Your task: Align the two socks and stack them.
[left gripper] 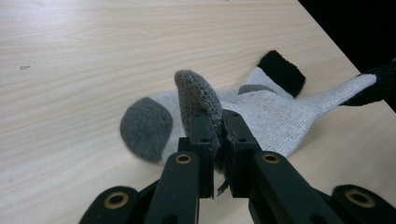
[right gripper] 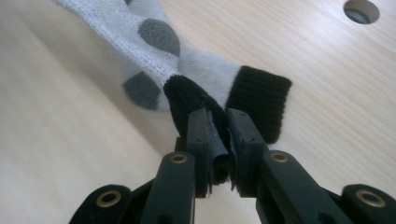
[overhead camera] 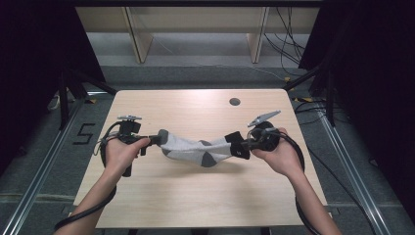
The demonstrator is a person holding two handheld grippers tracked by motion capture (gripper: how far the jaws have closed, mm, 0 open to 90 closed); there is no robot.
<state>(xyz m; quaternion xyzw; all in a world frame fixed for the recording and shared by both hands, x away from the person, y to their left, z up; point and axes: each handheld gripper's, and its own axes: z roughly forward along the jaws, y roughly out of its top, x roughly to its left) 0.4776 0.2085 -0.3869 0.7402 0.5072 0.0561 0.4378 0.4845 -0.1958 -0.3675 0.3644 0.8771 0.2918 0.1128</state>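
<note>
Currently the left claw (left gripper: 215,135) is clamped on the grey toe (left gripper: 198,95) of a sock (overhead camera: 195,149), jaws nearly together with the knit pinched between them. In the high view this claw (overhead camera: 152,139) sits left of centre, with the person's left hand (overhead camera: 120,152) wrapped around it. The right claw (right gripper: 217,135) is clamped on the black cuff (right gripper: 191,100) of the sock; in the high view it (overhead camera: 246,143) sits right of centre, held by the right hand (overhead camera: 276,155). Between the two claws the sock hangs stretched in a shallow sag across the middle of the frame, its grey heel patch (overhead camera: 210,159) lowest. A second black cuff (right gripper: 259,100) lies just beside the gripped one. The bench (overhead camera: 195,196) is pale wood, with a round hole (overhead camera: 235,102) toward its upper right.
</note>
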